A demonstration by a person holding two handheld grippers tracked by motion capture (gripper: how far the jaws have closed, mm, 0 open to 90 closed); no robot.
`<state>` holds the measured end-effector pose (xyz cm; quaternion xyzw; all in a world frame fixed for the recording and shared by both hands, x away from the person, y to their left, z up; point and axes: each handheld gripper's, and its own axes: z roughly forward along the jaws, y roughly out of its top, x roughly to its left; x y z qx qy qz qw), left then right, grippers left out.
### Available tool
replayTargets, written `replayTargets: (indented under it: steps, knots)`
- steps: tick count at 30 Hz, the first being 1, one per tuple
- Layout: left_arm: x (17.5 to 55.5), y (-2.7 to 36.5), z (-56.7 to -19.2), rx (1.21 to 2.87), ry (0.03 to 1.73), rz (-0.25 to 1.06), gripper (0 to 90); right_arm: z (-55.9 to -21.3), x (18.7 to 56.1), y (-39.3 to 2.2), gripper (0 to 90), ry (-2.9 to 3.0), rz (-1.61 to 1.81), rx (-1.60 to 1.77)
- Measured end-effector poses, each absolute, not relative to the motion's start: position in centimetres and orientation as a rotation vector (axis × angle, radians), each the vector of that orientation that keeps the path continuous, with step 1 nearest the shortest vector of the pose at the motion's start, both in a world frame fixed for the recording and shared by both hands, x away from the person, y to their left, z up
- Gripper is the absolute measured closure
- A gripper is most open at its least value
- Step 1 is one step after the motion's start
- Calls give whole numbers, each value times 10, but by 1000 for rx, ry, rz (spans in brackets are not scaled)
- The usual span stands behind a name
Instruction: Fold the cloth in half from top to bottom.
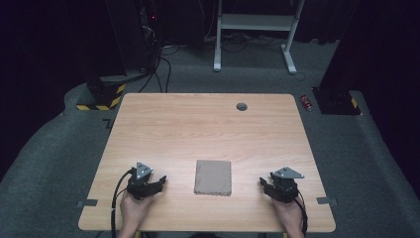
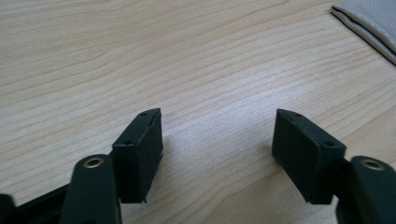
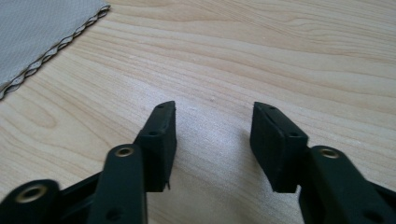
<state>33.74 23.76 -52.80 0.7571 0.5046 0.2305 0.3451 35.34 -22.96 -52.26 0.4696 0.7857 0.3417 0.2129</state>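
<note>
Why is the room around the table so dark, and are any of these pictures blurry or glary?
High view: light falls on the table while the surroundings sink into black; the picture is soft, and the folded cloth shows little texture. Left gripper view: the jaws look slightly soft up close, with a pale sheen on the wood between them. Right gripper view: similar sheen; the cloth's wavy edge is fairly crisp.
</note>
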Motion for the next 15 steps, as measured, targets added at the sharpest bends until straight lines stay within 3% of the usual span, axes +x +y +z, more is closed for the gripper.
replayTargets:
  steps: [15]
  knots:
    - [338, 237, -528, 1967, 1309, 595, 311, -523, 356, -227, 394, 2185, 940, 1310]
